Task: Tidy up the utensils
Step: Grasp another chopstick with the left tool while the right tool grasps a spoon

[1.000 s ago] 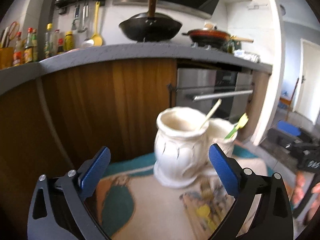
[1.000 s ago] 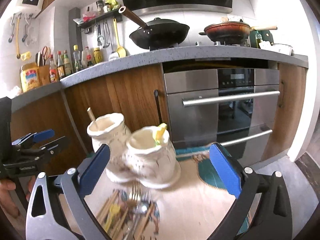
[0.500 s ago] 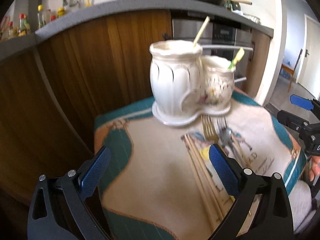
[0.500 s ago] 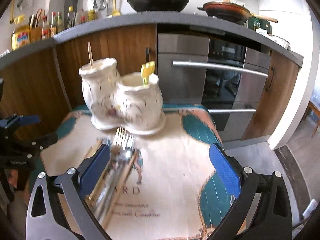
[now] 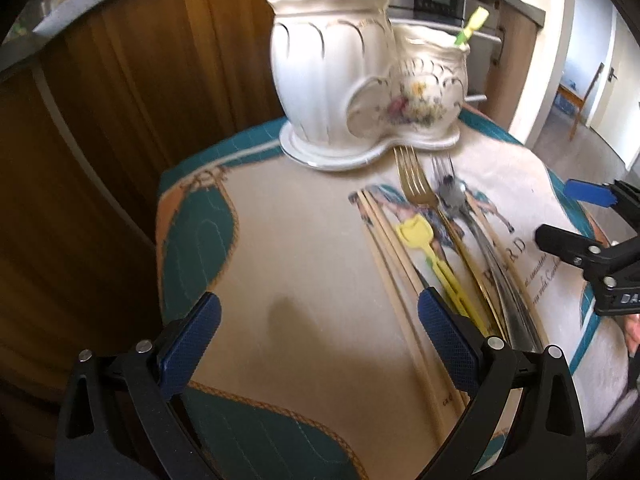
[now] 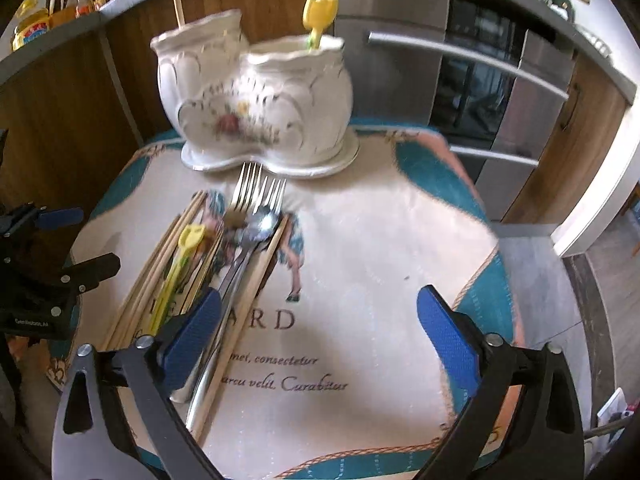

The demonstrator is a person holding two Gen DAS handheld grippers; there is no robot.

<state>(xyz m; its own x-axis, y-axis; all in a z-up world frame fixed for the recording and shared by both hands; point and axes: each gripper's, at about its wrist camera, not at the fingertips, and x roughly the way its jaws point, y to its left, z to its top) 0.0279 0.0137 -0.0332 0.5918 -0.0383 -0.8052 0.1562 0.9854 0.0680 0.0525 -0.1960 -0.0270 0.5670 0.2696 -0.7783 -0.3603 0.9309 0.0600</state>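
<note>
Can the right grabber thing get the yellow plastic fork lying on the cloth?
Probably yes. The right hand-held gripper is open and empty, and the yellow fork lies uncovered just left of it, though wooden chopsticks crowd close alongside.

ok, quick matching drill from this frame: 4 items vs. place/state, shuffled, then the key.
Items:
1. yellow tulip pick
2. gold fork
3. left gripper
4. chopsticks

Place/state:
A. open, holding nothing
B. standing in the shorter cup of the ceramic holder
C. flat on the cloth, tines toward the holder
D. bundle lying left of the forks in the right wrist view

Pairs: 1-B, 2-C, 3-A, 4-D
</note>
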